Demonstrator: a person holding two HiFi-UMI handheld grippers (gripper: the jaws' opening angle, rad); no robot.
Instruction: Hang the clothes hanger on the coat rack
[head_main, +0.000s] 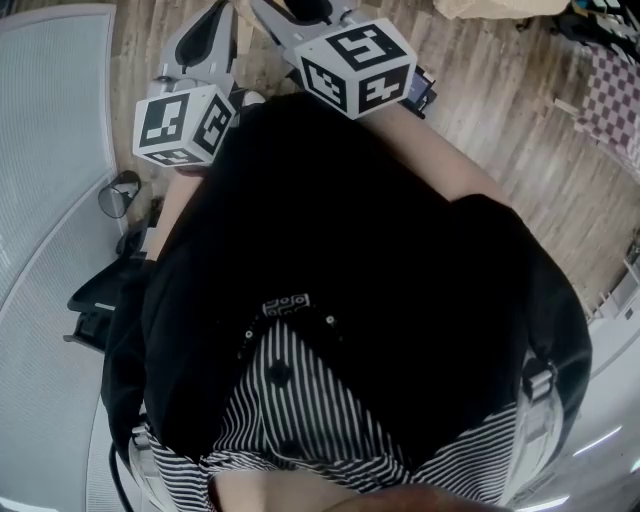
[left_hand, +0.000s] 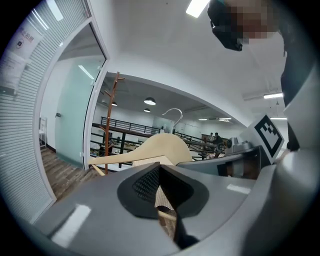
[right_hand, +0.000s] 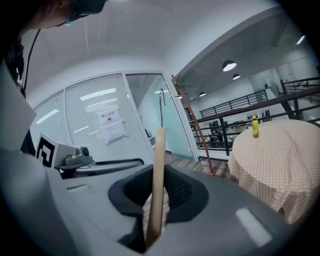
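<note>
A pale wooden clothes hanger with a metal hook rises just beyond my left gripper. Its thin lower bar crosses between the jaws, which are shut on it. In the right gripper view the hanger's wooden edge stands upright between the pads of my right gripper, which is shut on it. The brown wooden coat rack stands ahead by the glass wall, and its pole leans through the right gripper view. In the head view only the two marker cubes show; the jaws are hidden.
A glass partition with blinds and a glass door stand to the left. A round table with a checked cloth carries a yellow bottle at the right. Black railings run behind. The floor is wood planks.
</note>
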